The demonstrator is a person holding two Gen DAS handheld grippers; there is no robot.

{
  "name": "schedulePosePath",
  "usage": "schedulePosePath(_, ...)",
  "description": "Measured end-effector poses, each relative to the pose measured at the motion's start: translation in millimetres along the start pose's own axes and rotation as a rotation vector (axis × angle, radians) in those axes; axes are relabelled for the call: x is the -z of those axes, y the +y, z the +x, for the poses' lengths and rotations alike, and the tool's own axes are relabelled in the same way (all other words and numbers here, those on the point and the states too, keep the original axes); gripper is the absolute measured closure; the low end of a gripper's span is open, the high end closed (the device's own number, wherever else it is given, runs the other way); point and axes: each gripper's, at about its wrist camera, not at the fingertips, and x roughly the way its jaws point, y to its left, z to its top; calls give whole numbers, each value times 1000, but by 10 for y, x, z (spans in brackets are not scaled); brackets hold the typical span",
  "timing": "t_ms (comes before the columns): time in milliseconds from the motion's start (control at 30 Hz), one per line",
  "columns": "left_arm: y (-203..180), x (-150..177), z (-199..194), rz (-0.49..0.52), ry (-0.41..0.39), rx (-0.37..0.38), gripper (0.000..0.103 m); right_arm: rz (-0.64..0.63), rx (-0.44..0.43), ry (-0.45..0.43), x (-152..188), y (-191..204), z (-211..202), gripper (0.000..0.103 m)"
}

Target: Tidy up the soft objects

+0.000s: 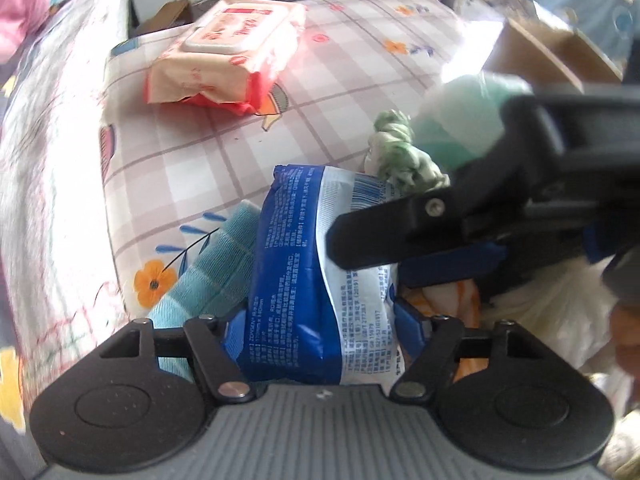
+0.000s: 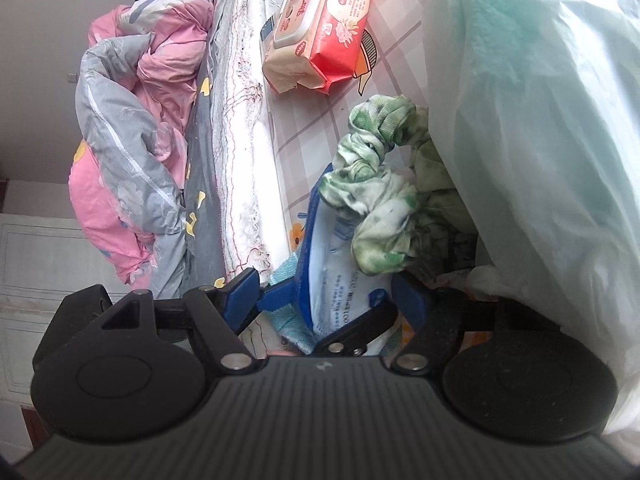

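Note:
My left gripper (image 1: 320, 320) is shut on a blue and white tissue pack (image 1: 316, 280) that stands on edge on the checked bed sheet (image 1: 224, 136). The pack also shows in the right wrist view (image 2: 340, 280). My right gripper (image 2: 328, 304) reaches across it from the right, seen in the left wrist view (image 1: 400, 236); its jaws stand apart around the pack's end. A green tie-dye scrunchie (image 2: 380, 200) lies on the pack, next to a pale green plastic bag (image 2: 540, 140). A teal towel (image 1: 216, 264) lies left of the pack.
A red and cream wet-wipes pack (image 1: 232, 52) lies further up the sheet, also seen from the right wrist (image 2: 324, 28). A pink and grey quilt (image 2: 128, 140) is bunched beyond the mattress edge. A cardboard box (image 1: 548, 56) stands at the right.

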Motion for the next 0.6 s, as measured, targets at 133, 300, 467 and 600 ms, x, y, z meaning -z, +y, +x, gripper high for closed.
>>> schedulePosePath(133, 92, 38, -289, -96, -39, 72, 31, 22, -42, -6, 23, -5, -73, 29)
schedulePosePath(300, -15, 187, -730, -135, -111, 143, 31, 78, -169, 8, 74, -18, -205, 30)
schedulePosePath(467, -420, 463, -1176, -127, -195, 123, 30, 38, -283, 0, 233, 65, -500, 51)
schedulePosePath(600, -790, 657, -1409, -116, -271, 131, 30, -8, -324, -31, 412, 27, -891, 54)
